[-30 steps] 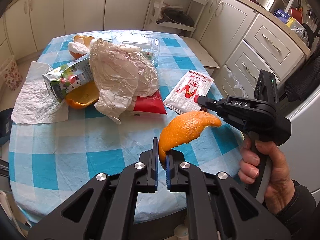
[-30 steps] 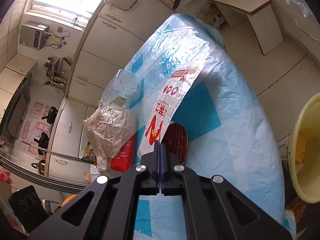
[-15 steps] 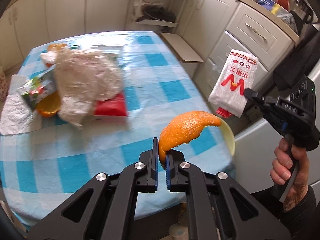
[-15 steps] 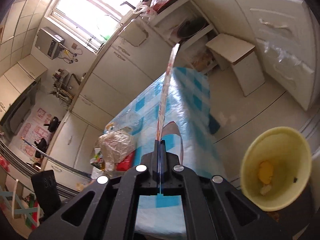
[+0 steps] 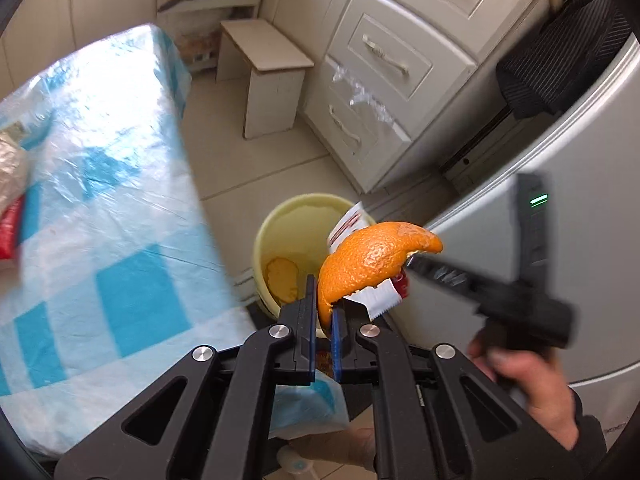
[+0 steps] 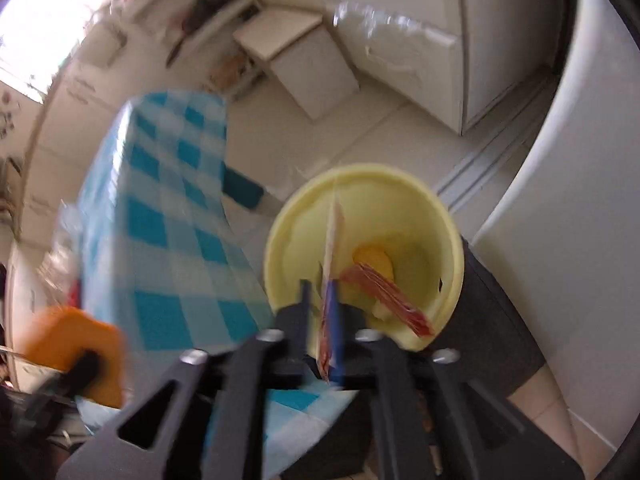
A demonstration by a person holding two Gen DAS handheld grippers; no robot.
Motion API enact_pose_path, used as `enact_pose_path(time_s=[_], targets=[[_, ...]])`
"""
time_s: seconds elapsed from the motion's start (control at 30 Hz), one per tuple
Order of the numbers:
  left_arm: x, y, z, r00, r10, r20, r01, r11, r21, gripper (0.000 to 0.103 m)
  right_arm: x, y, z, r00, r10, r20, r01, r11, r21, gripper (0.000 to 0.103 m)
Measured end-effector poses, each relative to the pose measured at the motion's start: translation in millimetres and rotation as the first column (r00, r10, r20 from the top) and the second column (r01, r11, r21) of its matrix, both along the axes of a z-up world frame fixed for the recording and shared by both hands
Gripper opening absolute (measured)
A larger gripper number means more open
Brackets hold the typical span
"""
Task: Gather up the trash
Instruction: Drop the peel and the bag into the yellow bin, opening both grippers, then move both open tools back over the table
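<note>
My left gripper (image 5: 323, 312) is shut on an orange peel (image 5: 368, 256) and holds it over the near rim of the yellow bin (image 5: 276, 224) on the floor beside the table. My right gripper (image 6: 318, 300) shows a small gap between its fingers, with the white and red wrapper (image 6: 332, 240) edge-on between them above the bin (image 6: 448, 220). The wrapper (image 5: 376, 300) also shows behind the peel in the left wrist view. A peel piece (image 6: 374, 260) and a red wrapper (image 6: 384, 292) lie inside the bin.
The table with the blue checked cloth (image 5: 100, 184) stands left of the bin, with a red packet (image 5: 10, 224) at its far left. A white stool (image 5: 268, 68), drawers (image 5: 384, 64) and a fridge (image 5: 560, 208) ring the floor around the bin.
Both grippers have swung right, off the table and down toward the yellow bin. The right gripper's fingers have parted slightly around the wrapper.
</note>
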State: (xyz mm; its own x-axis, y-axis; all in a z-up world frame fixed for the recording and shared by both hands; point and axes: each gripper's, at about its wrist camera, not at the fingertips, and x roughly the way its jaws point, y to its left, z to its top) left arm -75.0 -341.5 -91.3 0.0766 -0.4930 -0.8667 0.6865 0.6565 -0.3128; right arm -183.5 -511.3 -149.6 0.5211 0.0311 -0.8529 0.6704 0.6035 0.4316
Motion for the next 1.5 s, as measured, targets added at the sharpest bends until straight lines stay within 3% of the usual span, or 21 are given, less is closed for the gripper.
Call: enact_pose_path(time_s=[0.03, 0.17, 0.27, 0.37, 0.4, 0.43, 0.57, 0.93, 1.1, 1.27, 1.5], targets=[[-1, -5, -9, 1.0, 0.006, -0.016, -0.006, 1.0, 0.017, 0.006, -4, -1, 12, 0.999, -0.02, 0.045, 0.021, 0.999, -0.026, 0.053], [-8, -25, -39, 0.997, 0.043, -0.059, -0.038, 0.995, 0.091, 0.006, -20, 2, 60, 0.972, -0.053, 0.229, 0.08, 0.991, -0.11, 0.054], [-14, -47, -55, 0.995, 0.057, -0.079, -0.047, 0.991, 0.128, 0.006, -32, 6, 92, 0.94, -0.09, 0.328, 0.161, 0.967, -0.197, 0.065], [-15, -69, -71, 0.992, 0.057, -0.109, -0.04, 0.988, 0.152, 0.02, -34, 11, 114, 0.915, -0.099, 0.392, 0.205, 0.949, -0.24, 0.069], [-16, -74, -73, 0.993, 0.056, -0.104, -0.039, 0.986, 0.162, 0.032, -34, 13, 119, 0.91, -0.096, 0.403, 0.211, 0.944, -0.253, 0.07], [-16, -79, -75, 0.993, 0.056, -0.1, -0.038, 0.985, 0.168, 0.041, -31, 15, 123, 0.91, -0.086, 0.406, 0.209, 0.94, -0.27, 0.072], [-16, -82, -64, 0.995, 0.043, -0.087, -0.03, 0.989, 0.147, 0.048, -28, 20, 136, 0.912, -0.052, 0.408, 0.199, 0.925, -0.325, 0.075], [-3, 0, 11, 0.99, 0.107, 0.091, -0.115, 0.99, 0.081, 0.075, -28, 51, 174, 0.911, 0.023, 0.412, 0.188, 0.866, -0.464, 0.09], [5, 52, 33, 0.972, 0.182, 0.146, -0.193, 0.979, 0.064, 0.08, -26, 68, 180, 0.914, 0.056, 0.402, 0.172, 0.843, -0.51, 0.093], [8, 110, 49, 0.935, 0.277, 0.22, -0.295, 0.954, 0.05, 0.084, -14, 86, 184, 0.918, 0.11, 0.381, 0.137, 0.814, -0.565, 0.094], [19, 162, 43, 0.908, 0.358, 0.216, -0.379, 0.924, 0.06, 0.085, 0, 110, 185, 0.917, 0.179, 0.357, 0.082, 0.791, -0.607, 0.095]])
